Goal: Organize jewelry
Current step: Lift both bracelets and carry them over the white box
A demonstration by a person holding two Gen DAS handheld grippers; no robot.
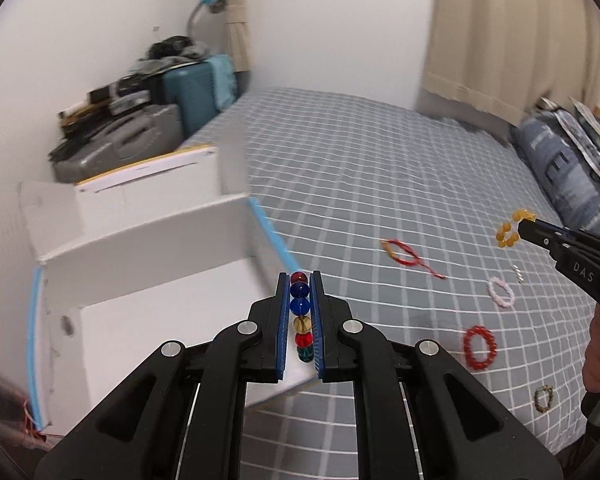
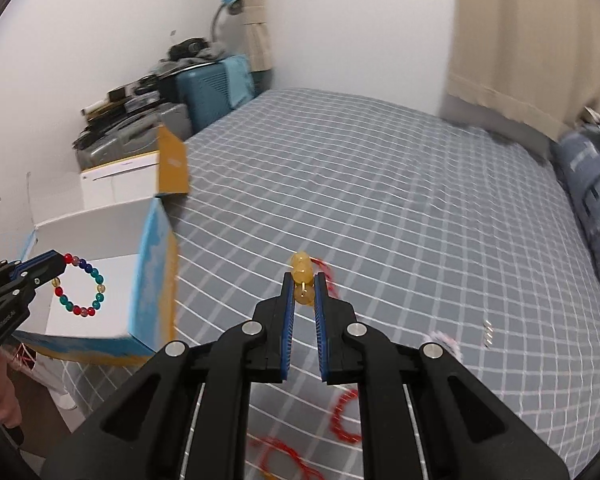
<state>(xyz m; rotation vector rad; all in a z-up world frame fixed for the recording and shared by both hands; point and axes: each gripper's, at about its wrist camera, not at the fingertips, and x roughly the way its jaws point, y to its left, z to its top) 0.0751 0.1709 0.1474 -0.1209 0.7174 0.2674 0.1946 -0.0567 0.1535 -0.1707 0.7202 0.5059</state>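
Observation:
My left gripper (image 1: pixel 299 278) is shut on a multicolour bead bracelet (image 1: pixel 300 308), held above the near corner of an open white box (image 1: pixel 140 240). In the right wrist view that bracelet (image 2: pixel 80 286) hangs as a ring from the left gripper (image 2: pixel 56 264) in front of the box (image 2: pixel 96 232). My right gripper (image 2: pixel 303 280) is shut on a yellow bead bracelet (image 2: pixel 301 270), raised over the grey checked bed (image 2: pixel 380 200). The left wrist view shows the right gripper (image 1: pixel 528 228) with the yellow bracelet (image 1: pixel 510 230) at its tip.
On the bed (image 1: pixel 380 160) lie a red cord bracelet (image 1: pixel 400 252), a pale pink bracelet (image 1: pixel 501 292), a red bead bracelet (image 1: pixel 479 347), a small brown bracelet (image 1: pixel 543 398) and a small silver piece (image 1: pixel 518 273). Suitcases (image 1: pixel 196 92) stand beyond the box, a pillow (image 1: pixel 560 168) at the right.

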